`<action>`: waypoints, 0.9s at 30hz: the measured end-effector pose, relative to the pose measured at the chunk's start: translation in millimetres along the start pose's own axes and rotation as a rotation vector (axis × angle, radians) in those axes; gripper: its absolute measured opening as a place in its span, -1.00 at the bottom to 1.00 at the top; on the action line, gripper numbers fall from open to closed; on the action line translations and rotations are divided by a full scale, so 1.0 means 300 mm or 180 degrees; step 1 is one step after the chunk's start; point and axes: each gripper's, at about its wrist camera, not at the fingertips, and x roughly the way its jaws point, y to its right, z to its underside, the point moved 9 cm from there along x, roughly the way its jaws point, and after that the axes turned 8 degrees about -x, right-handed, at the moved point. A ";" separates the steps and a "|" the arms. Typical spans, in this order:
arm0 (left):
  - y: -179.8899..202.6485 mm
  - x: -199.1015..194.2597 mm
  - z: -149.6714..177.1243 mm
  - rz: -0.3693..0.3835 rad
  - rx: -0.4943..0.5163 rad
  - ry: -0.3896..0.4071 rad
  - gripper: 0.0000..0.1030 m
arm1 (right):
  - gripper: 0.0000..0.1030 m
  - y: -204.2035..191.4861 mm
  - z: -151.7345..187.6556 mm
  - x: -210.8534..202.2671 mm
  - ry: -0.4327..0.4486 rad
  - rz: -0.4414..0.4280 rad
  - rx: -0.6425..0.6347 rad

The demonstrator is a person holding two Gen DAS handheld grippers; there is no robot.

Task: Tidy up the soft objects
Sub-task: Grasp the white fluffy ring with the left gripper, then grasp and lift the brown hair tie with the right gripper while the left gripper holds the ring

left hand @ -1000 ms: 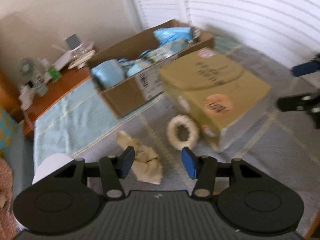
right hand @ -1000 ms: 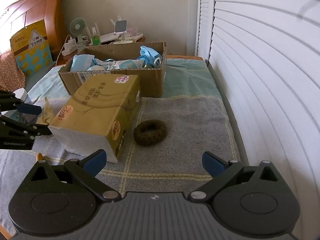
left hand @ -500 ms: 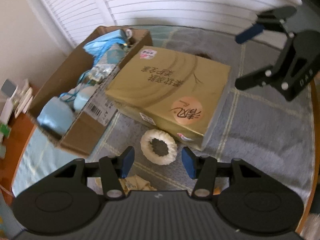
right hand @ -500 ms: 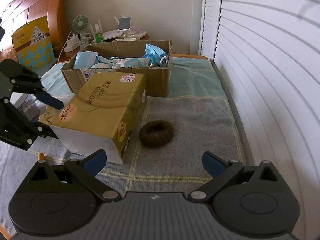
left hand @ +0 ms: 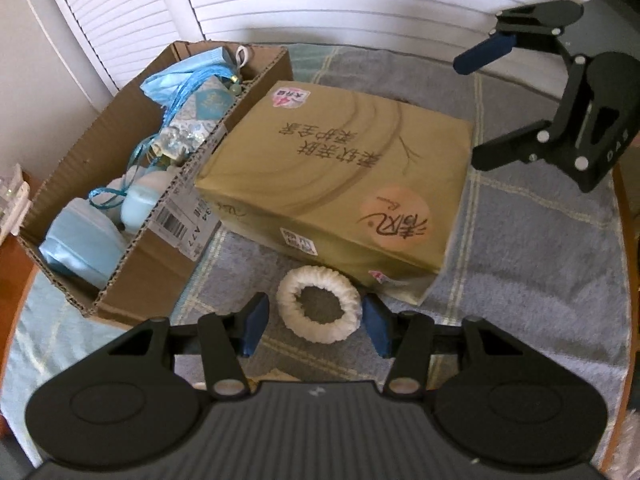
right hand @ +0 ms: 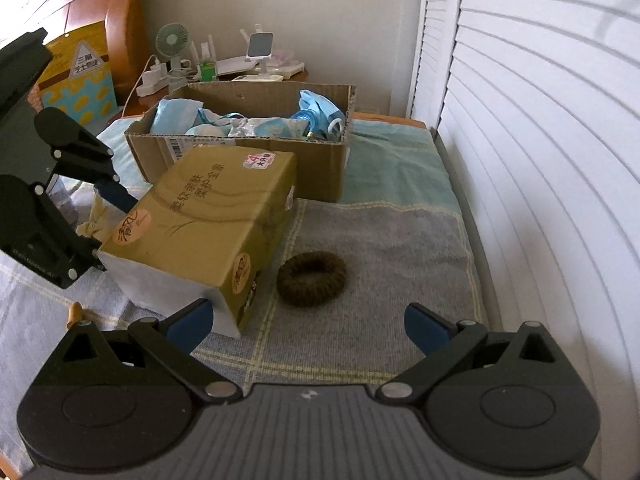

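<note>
A white fluffy scrunchie [left hand: 318, 307] lies on the grey towel between the fingers of my left gripper [left hand: 316, 326], which is open around it. A brown scrunchie [right hand: 311, 279] lies on the towel ahead of my right gripper [right hand: 306, 330], which is wide open and empty. A tan tissue pack [left hand: 340, 188] lies between the two scrunchies; it also shows in the right wrist view [right hand: 208, 224]. An open cardboard box [left hand: 136, 272] behind it holds light blue soft items; it also shows in the right wrist view [right hand: 324, 184]. A crumpled beige cloth [right hand: 94, 220] lies left of the pack.
White louvred shutters [right hand: 540, 160] run along the right side. A wooden nightstand [right hand: 240, 74] with a small fan, chargers and a phone stand is behind the box. A wooden headboard [right hand: 92, 8] stands at the far left. The bed's wooden edge [left hand: 624, 280] is close on the right.
My left gripper has swung from the beige cloth toward the white scrunchie and lowered until its fingers straddle it. My right gripper has crept forward toward the brown scrunchie.
</note>
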 end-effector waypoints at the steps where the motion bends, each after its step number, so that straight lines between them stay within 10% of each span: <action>1: 0.000 -0.001 0.001 0.0036 -0.0025 -0.0002 -0.12 | 0.99 0.000 -0.001 -0.002 0.0009 0.0004 -0.0015; 27: 0.008 -0.037 0.008 0.0013 -0.0264 0.0052 -0.37 | 0.13 0.083 -0.032 0.066 0.0160 0.0144 -0.0016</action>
